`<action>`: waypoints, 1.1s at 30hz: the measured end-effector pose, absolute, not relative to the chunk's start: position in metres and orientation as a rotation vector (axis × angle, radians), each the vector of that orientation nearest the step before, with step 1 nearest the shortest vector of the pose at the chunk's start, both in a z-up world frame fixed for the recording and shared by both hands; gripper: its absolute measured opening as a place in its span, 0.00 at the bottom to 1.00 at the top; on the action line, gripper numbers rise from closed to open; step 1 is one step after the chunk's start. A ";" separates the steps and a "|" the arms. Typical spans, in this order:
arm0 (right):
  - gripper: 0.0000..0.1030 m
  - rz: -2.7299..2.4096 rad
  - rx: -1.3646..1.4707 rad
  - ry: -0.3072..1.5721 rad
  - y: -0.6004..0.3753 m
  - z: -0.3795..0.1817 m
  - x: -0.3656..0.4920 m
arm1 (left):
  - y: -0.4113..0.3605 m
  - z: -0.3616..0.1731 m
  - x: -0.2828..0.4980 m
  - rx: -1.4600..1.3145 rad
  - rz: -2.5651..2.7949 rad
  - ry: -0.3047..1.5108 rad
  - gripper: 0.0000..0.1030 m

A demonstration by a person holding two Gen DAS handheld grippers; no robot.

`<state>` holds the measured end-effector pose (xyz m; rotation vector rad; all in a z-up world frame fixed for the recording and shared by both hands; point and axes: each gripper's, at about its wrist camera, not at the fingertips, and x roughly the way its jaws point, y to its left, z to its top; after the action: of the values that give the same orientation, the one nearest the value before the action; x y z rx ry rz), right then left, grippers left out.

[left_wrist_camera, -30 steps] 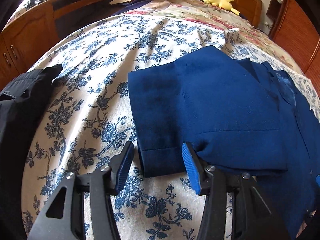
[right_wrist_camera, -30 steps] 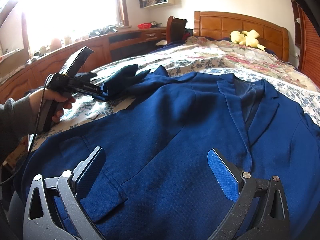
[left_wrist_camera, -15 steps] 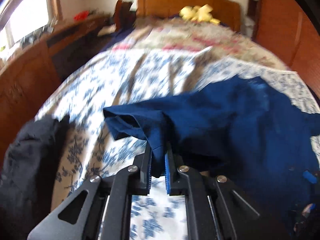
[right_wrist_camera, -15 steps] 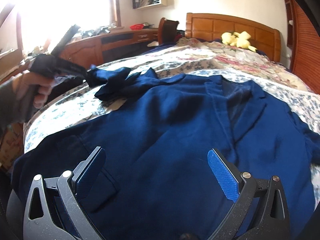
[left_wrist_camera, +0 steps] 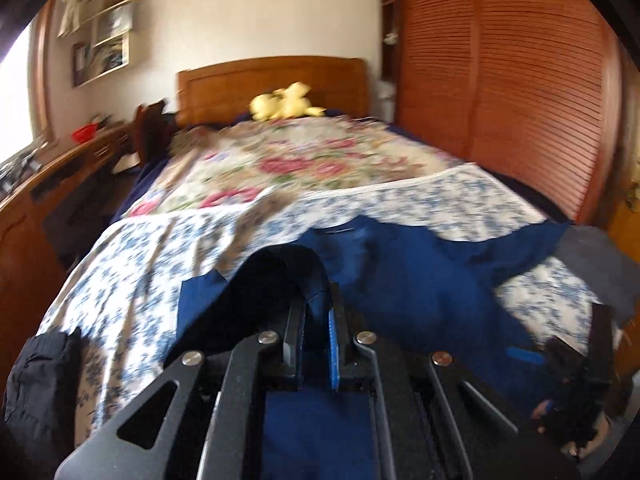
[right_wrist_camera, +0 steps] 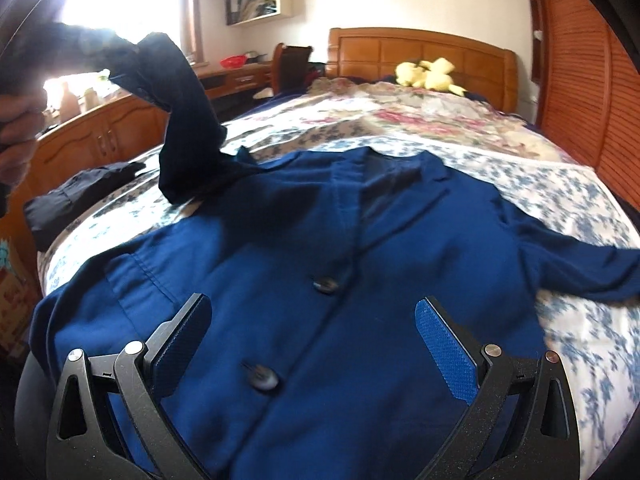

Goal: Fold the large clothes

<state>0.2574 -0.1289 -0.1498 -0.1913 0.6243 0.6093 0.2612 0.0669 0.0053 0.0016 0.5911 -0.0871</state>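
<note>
My left gripper (left_wrist_camera: 316, 336) is clamped on the sleeve (right_wrist_camera: 180, 120) of the navy blazer (right_wrist_camera: 304, 280), which lies front-up on the floral bedspread (right_wrist_camera: 560, 184). A second ago that sleeve lay flat; now it is lifted well above the bed. My right gripper (right_wrist_camera: 316, 344) hangs spread wide over the blazer's buttons, holding nothing. Bare spread lies beyond the collar; a black garment (right_wrist_camera: 80, 196) sits near the left edge.

Matt blue woven cloth jacket (right_wrist_camera: 304, 264); glossy wood headboard (right_wrist_camera: 420, 54); textured blue rubbery pads (right_wrist_camera: 446, 354) on tool
</note>
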 end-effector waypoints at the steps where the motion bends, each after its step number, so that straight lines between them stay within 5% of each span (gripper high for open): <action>1: 1.00 0.602 -0.186 0.626 -0.135 -0.149 0.257 | 0.055 0.009 0.255 0.011 -0.116 0.588 0.06; 8: 1.00 0.564 -0.156 0.622 -0.161 -0.134 0.261 | 0.026 -0.001 0.222 0.013 -0.118 0.593 0.11; 16: 1.00 0.588 -0.150 0.626 -0.149 -0.128 0.263 | 0.037 -0.039 0.180 -0.002 -0.077 0.602 0.34; 33: 1.00 0.827 -0.230 0.684 -0.040 -0.157 0.245 | 0.115 -0.093 0.091 -0.051 0.088 0.623 0.36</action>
<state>0.2450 -0.0397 -0.1572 -0.2295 0.6836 0.8272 0.0911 0.1149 -0.0930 -0.0509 0.6230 0.0878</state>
